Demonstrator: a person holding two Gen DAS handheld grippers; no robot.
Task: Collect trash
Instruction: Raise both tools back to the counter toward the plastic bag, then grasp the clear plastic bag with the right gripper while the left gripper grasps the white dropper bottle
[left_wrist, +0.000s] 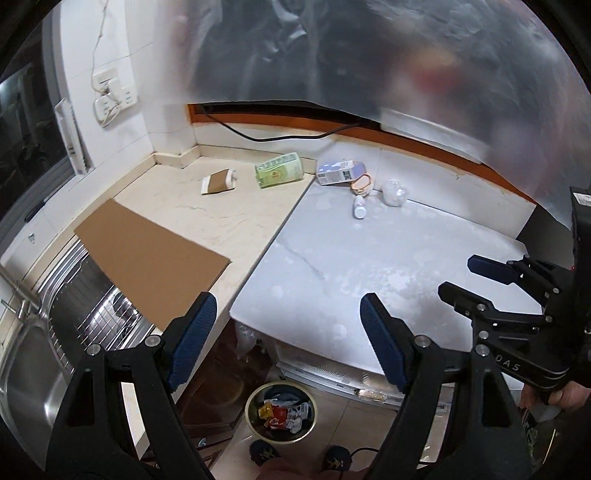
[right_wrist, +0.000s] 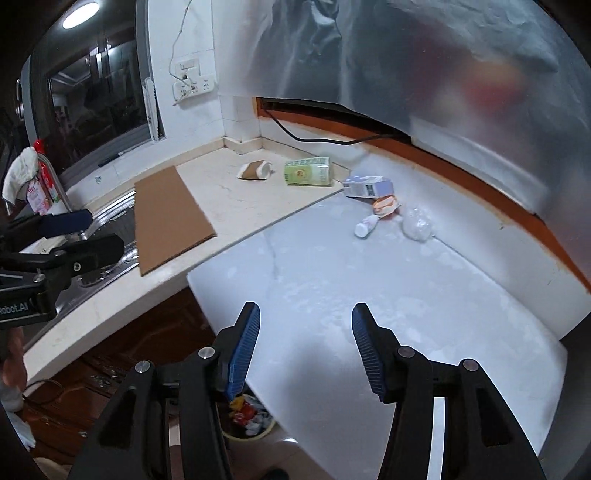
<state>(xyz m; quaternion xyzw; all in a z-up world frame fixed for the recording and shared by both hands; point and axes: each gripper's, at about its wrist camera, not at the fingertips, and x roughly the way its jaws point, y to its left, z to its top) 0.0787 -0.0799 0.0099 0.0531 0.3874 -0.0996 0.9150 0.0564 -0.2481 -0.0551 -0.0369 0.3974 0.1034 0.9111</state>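
Both tools were released and gripped nothing: the left tool (left_wrist: 286, 336) at lower centre, the right tool (right_wrist: 306, 347) over the white surface (right_wrist: 424, 295). Across the upper middle lay a paper cup (left_wrist: 218, 181), green packet (left_wrist: 279, 170), carton (left_wrist: 340, 172), small bottle (left_wrist: 359, 206) and crumpled plastic (left_wrist: 394, 192). The trash bin (left_wrist: 281, 413) stood on the floor, bottom centre.

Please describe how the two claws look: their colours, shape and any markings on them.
Both claws, left and right, have black angular frames with silver round bolts and two fingers with ribbed blue pads. The right claw's body shows the letters "DAS" in the left view; the left claw's body shows "Robot.AI" in the right view.
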